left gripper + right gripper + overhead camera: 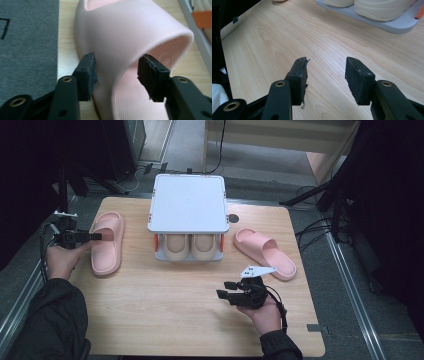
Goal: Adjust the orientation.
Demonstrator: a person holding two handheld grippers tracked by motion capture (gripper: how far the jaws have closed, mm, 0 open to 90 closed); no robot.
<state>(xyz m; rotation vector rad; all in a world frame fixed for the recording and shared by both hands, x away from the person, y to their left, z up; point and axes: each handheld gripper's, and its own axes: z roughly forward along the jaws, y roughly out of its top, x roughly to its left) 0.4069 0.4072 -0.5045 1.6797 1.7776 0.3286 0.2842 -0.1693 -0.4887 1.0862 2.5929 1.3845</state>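
Observation:
A pink slipper [107, 242] lies at the table's left side, toe pointing away. My left gripper [97, 236] reaches in from the left at its strap. In the left gripper view the slipper's strap [130, 37] stands between the jaws of the left gripper [117, 58]. One jaw is outside the strap and the other inside the opening, with a gap at the inner pad, so the gripper is open. A second pink slipper [265, 252] lies at the right, angled. My right gripper [225, 289] hovers over bare wood near the front, and the right gripper [327, 61] is open with nothing between its fingers.
A white two-level shoe rack [187, 202] stands at the back middle, with a beige pair of shoes [192, 247] on its lower shelf [392, 26]. The wooden table [150, 320] ends close to my left hand. Dark stands and cables surround the table.

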